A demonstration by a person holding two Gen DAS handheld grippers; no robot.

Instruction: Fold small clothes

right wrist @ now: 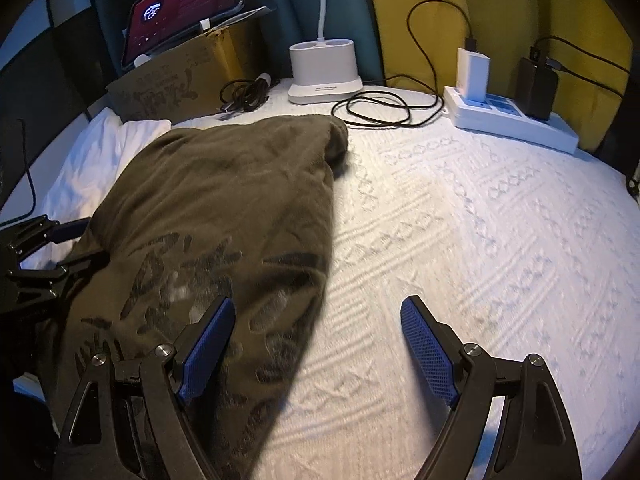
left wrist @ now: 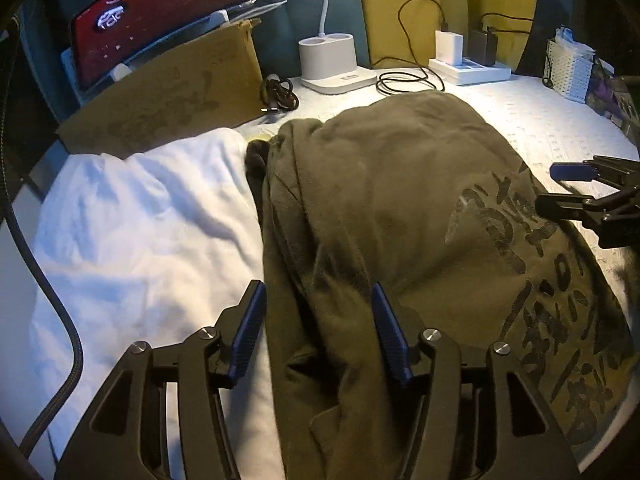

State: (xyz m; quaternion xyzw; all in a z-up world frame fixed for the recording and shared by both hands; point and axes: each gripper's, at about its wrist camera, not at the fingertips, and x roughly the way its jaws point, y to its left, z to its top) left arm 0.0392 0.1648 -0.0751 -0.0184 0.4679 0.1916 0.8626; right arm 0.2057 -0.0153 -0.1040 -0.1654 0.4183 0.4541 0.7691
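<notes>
Shirt (left wrist: 392, 208): olive, printed, was laid on the table (right wrist: 500, 240), beside white cloth (left wrist: 140, 220).
Left hand-held gripper (left wrist: 318, 334): was held open over the shirt's fold.
Right hand-held gripper (right wrist: 318, 344): was held wide open, nothing gripped.

Olive shirt (left wrist: 380, 200) (dark print) beside white cloth (left wrist: 140, 220)

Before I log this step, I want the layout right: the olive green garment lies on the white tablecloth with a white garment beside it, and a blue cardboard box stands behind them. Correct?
Nearly. The cardboard box is brown, not blue, as the left wrist view shows. The olive green garment does lie on the white tablecloth, with the white garment beside it.
</notes>
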